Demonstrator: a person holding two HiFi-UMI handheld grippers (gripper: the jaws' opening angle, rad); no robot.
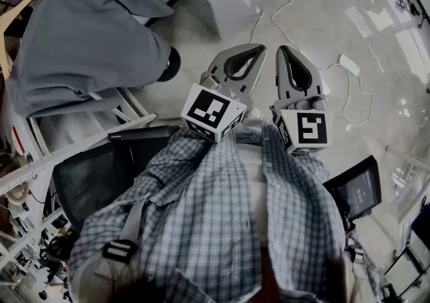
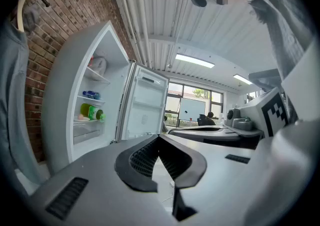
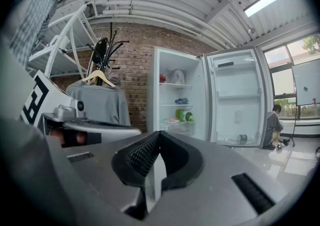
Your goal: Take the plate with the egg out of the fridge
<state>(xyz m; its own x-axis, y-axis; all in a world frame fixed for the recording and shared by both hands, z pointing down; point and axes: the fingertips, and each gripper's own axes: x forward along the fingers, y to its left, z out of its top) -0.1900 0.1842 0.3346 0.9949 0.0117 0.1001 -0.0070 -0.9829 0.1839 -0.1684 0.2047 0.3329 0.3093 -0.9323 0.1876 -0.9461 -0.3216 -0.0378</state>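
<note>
"Plate with the egg [image 2: 81,119]: position and step?"

"Head view: I held the left gripper [image 1: 261,48] and right gripper [image 1: 281,50] side by side. Left gripper view: jaws closed, empty. The plate sat on a middle shelf of the open fridge [image 2: 56,120], well apart. Right gripper view: jaws closed, empty. I judged the step as approach. Next: advance, open one gripper's jaws, grip the rim."
</note>
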